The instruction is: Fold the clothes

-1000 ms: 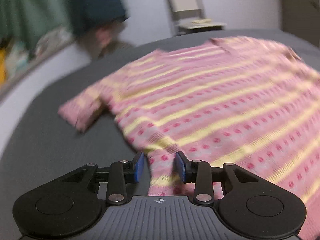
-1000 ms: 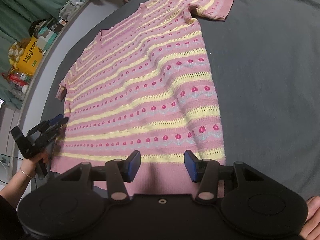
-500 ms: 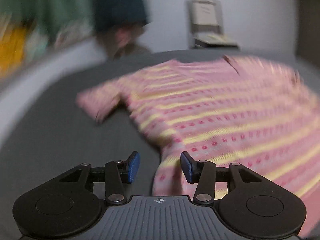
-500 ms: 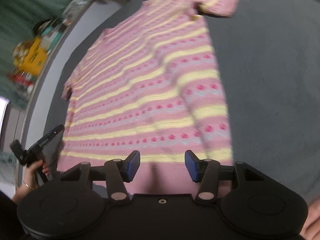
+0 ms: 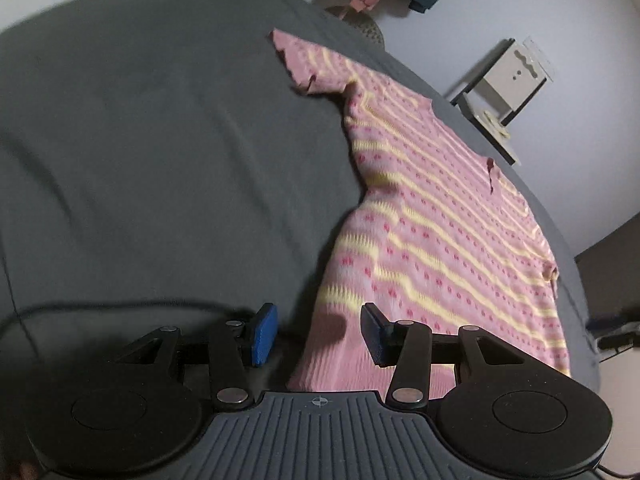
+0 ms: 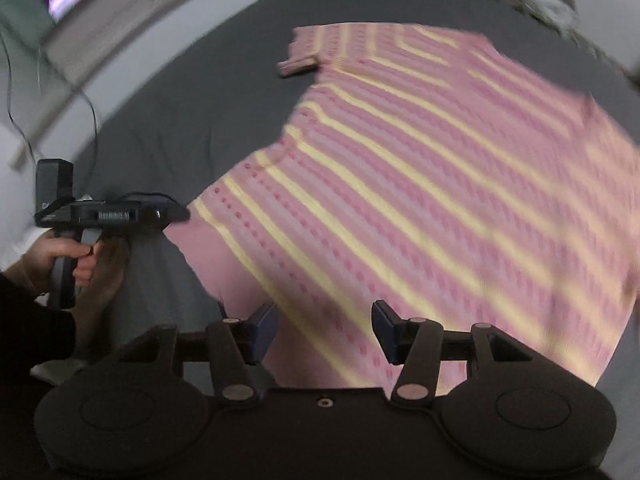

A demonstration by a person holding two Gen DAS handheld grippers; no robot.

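Both grippers are released, gripping nothing: the left gripper [image 5: 318,334] sits at the hem corner of the sweater [image 5: 440,216], and the right gripper [image 6: 324,332] is over the hem too (this view's pretty blurry). The sweater lies spread flat on the dark grey bed [image 5: 160,140], sleeve [image 5: 308,60] at the far end.

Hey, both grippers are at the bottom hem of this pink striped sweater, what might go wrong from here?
The left gripper is open at the sweater's hem corner; closing may catch only the edge, or the grey cover too. The right gripper is open over the hem, and its view is blurred, so a grab mid-motion could miss. A cable lies near the left gripper and could snag.
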